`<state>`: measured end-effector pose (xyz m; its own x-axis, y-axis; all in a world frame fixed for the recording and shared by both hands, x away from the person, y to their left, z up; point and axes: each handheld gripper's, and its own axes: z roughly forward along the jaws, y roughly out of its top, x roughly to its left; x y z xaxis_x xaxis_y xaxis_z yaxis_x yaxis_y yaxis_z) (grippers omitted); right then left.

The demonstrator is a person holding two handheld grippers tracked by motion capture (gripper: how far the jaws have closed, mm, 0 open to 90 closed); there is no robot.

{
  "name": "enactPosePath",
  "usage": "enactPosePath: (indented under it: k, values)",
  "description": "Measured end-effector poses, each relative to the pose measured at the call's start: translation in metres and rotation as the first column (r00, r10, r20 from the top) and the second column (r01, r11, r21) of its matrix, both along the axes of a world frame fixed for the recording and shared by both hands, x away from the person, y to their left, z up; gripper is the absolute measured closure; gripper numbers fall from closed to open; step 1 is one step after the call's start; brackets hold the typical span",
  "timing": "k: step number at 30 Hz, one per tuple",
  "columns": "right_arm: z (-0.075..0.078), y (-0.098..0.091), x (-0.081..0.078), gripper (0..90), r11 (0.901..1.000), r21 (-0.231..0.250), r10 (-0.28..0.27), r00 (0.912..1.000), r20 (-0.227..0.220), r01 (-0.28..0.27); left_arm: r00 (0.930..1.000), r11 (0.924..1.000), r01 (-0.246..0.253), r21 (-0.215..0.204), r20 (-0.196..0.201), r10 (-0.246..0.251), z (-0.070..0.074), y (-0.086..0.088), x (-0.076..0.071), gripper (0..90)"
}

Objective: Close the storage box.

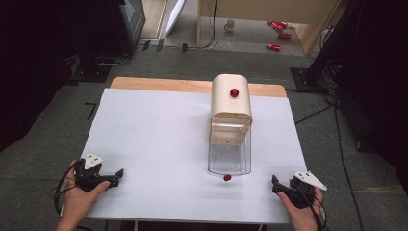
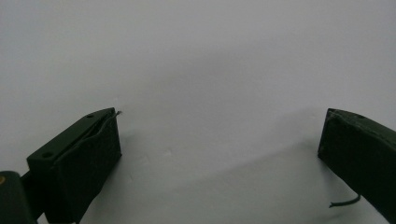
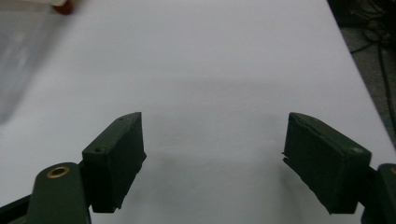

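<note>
A cream rounded box [image 1: 231,103] with a red knob [image 1: 234,92] stands right of centre on the white table [image 1: 154,139]. A clear drawer [image 1: 230,151] is pulled out of it toward me and ends in a small red knob [image 1: 227,178]. My left gripper [image 1: 118,176] rests open at the table's near left edge, its jaws pointing right. My right gripper [image 1: 275,185] is open at the near right edge. The left gripper view has the left gripper [image 2: 222,126] over bare white table. In the right gripper view, the right gripper [image 3: 214,126] is empty, with the drawer [image 3: 18,56] and its knob [image 3: 63,5] at the upper left.
A wooden strip [image 1: 159,84] runs along the table's far edge. On the floor beyond lie a mug [image 1: 230,25] and red cans [image 1: 279,29]. Cables [image 1: 337,125] trail over the floor at the right. Dark equipment [image 1: 115,29] stands at the back left.
</note>
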<state>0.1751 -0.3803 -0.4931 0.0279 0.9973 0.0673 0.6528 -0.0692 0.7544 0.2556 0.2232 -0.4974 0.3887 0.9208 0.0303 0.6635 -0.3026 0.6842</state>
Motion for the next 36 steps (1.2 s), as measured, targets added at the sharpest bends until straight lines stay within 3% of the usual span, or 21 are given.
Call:
enactPosePath:
  k: [10,14,24,36]
  values:
    - [0.021,0.034,-0.01,24.1,0.996,0.055,0.069,0.9971,0.032,-0.07,1.0,1.0,0.0,0.0,-0.002,0.0,0.0,0.0,0.0,0.0]
    - [0.027,0.048,-0.011,25.7,0.9934,0.054,0.099,0.9941,0.045,-0.101,1.0,1.0,0.0,0.001,-0.002,0.0,0.0,0.0,0.0,0.0]
    - [0.04,0.077,-0.009,31.1,0.9827,0.076,0.163,0.9834,0.08,-0.169,1.0,1.0,-0.001,-0.001,-0.001,0.001,0.0,0.0,0.0,0.0]
    - [0.045,0.106,-0.012,38.8,0.9644,0.084,0.244,0.9663,0.083,-0.25,1.0,1.0,-0.001,-0.001,0.0,0.001,0.0,0.0,0.0,0.0]
